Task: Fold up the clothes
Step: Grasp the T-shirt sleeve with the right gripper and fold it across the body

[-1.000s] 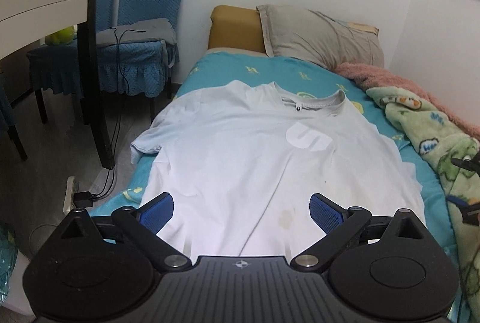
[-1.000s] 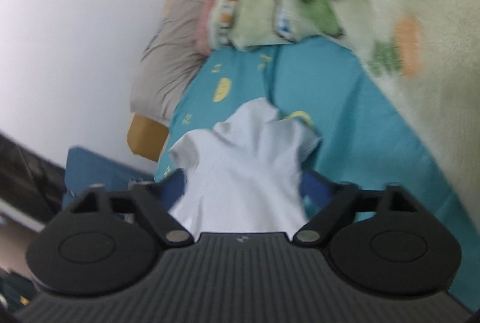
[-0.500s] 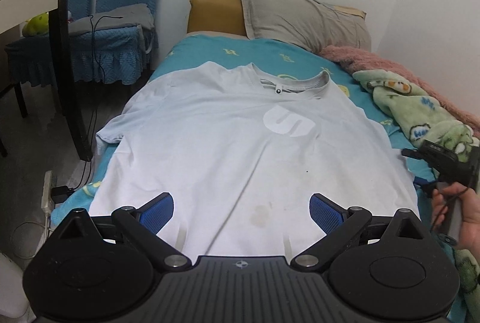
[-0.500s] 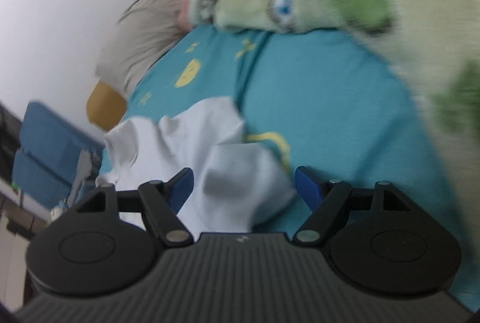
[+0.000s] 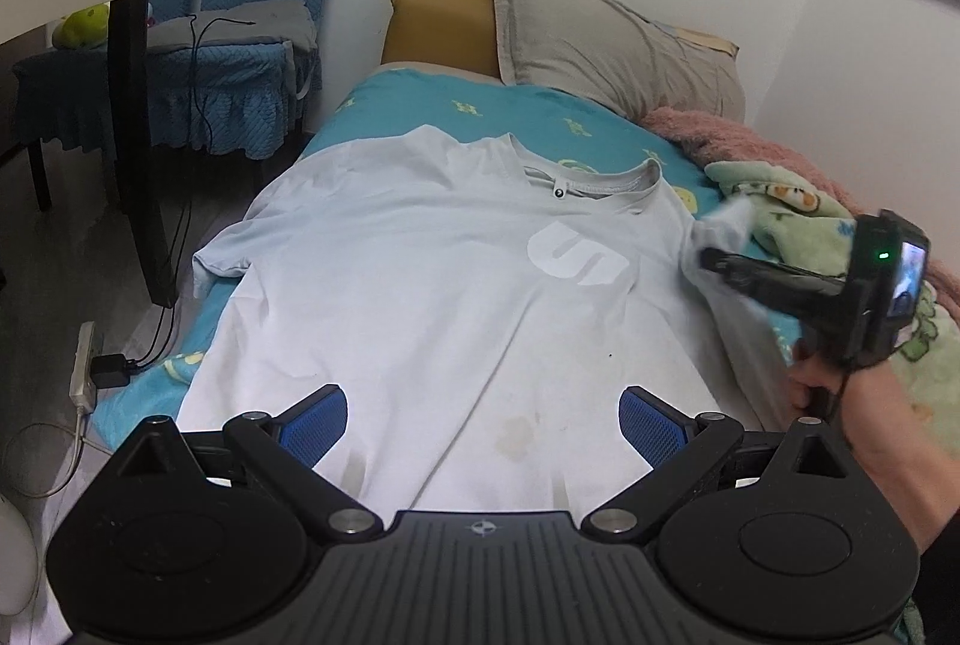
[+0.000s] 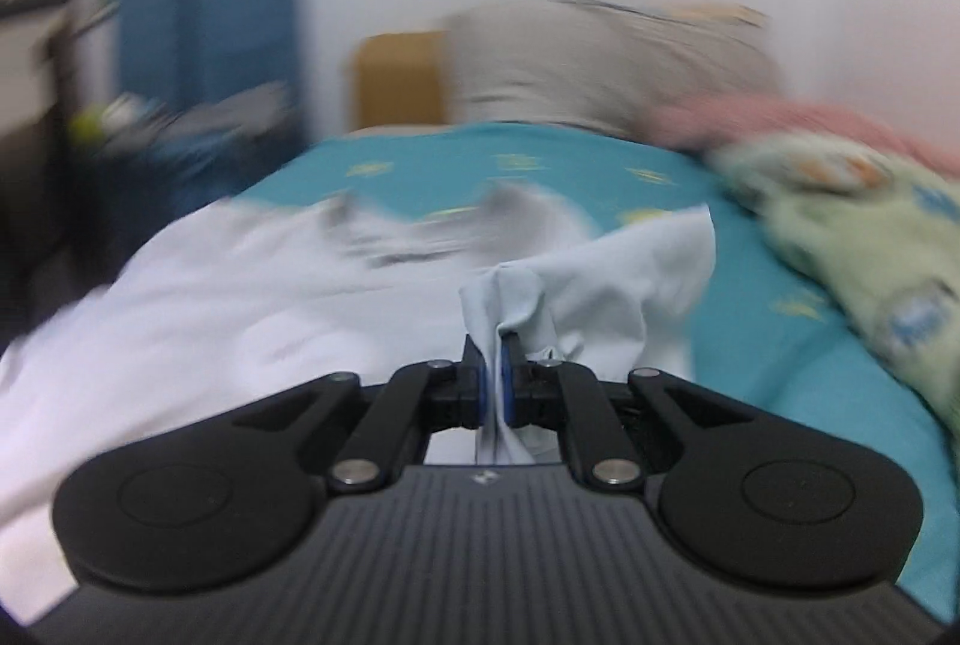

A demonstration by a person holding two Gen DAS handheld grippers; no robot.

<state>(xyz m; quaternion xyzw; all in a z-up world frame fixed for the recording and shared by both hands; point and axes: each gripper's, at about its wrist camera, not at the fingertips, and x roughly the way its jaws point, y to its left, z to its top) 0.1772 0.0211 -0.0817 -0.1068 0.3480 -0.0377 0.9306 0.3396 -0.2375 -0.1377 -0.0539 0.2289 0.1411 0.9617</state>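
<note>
A white T-shirt (image 5: 420, 285) with a pale logo lies flat, front up, on the teal bed sheet (image 5: 450, 105), collar toward the pillows. My left gripper (image 5: 483, 408) is open over the shirt's lower hem, nothing between its blue pads. In the left wrist view my right gripper (image 5: 708, 258), held by a hand (image 5: 822, 387), reaches in from the right at the shirt's right sleeve. The blurred right wrist view shows that gripper (image 6: 492, 345) shut on a bunch of the sleeve fabric (image 6: 630, 273), which is raised off the sheet.
A grey pillow (image 5: 612, 45) and a mustard cushion (image 5: 444, 21) lie at the bed's head. A green patterned blanket (image 5: 798, 225) and a pink one run along the right wall. To the left are blue chairs (image 5: 228, 45), a dark table leg (image 5: 138, 135) and a power strip (image 5: 84, 357).
My right gripper rolled upright, swung in toward the shirt and shut on the right sleeve, lifting it. In the left view it has come into sight at the right. The left gripper stays open.
</note>
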